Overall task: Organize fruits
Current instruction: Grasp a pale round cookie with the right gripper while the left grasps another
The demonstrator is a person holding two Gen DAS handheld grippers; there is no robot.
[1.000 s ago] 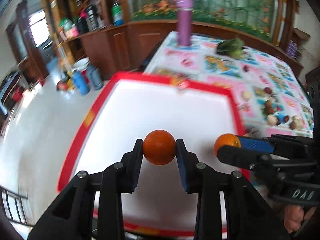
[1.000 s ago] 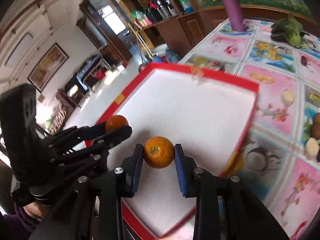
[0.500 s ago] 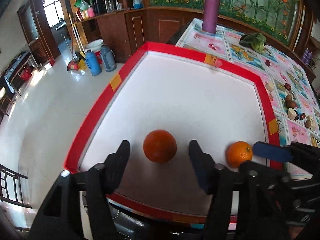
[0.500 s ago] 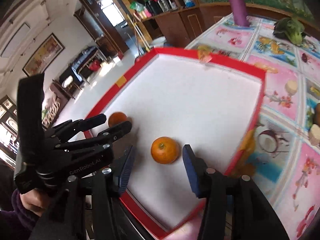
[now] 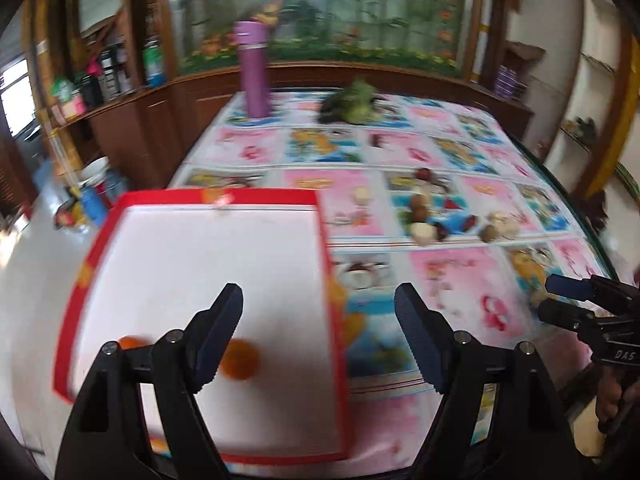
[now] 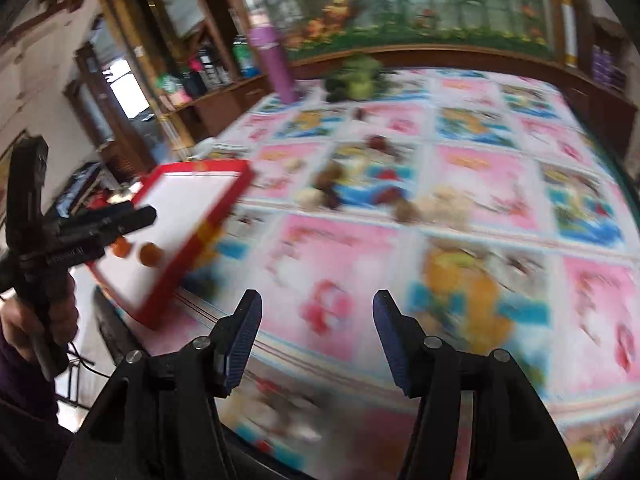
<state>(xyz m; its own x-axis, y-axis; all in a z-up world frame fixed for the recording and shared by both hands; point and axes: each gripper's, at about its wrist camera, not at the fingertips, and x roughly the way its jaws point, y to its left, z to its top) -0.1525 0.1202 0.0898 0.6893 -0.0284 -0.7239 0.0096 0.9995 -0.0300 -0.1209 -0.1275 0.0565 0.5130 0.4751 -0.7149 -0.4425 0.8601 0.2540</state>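
Both of my grippers, left gripper [image 5: 319, 308] and right gripper [image 6: 316, 316], gape wide and hold nothing, while two oranges [image 5: 240, 359] lie side by side near the front edge of the red-rimmed white tray [image 5: 326, 248] on the table [image 5: 460, 292].

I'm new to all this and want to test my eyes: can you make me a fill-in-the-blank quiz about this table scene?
1. Both oranges lie on the ____ tray.
2. The left gripper and right gripper are both ____.
3. The tall bottle at the far end is ____.

Answers: red-rimmed; open; purple
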